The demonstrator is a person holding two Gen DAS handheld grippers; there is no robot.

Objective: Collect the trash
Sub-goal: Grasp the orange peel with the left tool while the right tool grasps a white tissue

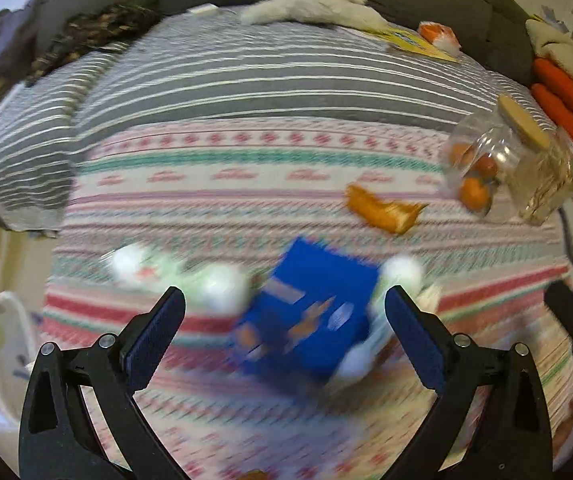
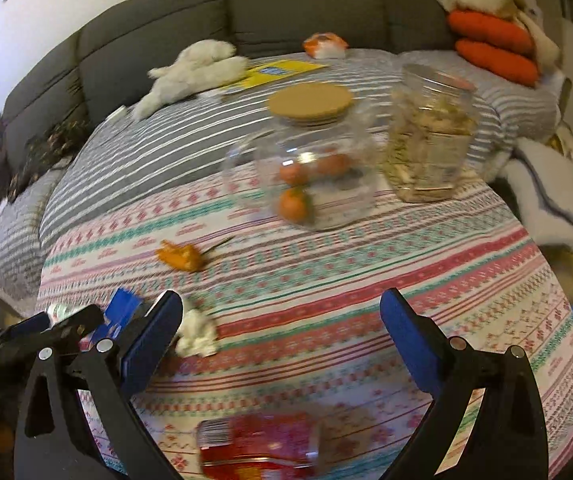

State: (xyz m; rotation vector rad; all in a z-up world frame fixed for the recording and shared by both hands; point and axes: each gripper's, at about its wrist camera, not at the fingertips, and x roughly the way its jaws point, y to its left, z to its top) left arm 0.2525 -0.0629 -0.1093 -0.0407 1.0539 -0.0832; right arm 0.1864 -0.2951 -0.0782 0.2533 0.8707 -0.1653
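- The left gripper (image 1: pixel 284 312) has its jaws spread wide with nothing between the pads; a blue box (image 1: pixel 310 320) lies on the patterned tablecloth (image 1: pixel 246 184) at the lower centre of the left wrist view, just ahead of the fingers and blurred.
- Two white crumpled wads flank the box: a tissue (image 1: pixel 222 292) to its left and a second tissue (image 1: pixel 402 272) to its right.
- One orange peel (image 1: pixel 382 210) lies further up, right of centre.
- The right gripper (image 2: pixel 280 312) is likewise wide open and empty; one red wrapper (image 2: pixel 258 444) lies at the bottom centre of its view, between the fingers' bases.
- Two clear jars stand beyond: a cork-lidded jar (image 2: pixel 306 160) holding three oranges, and a taller jar (image 2: pixel 430 136) to its right.
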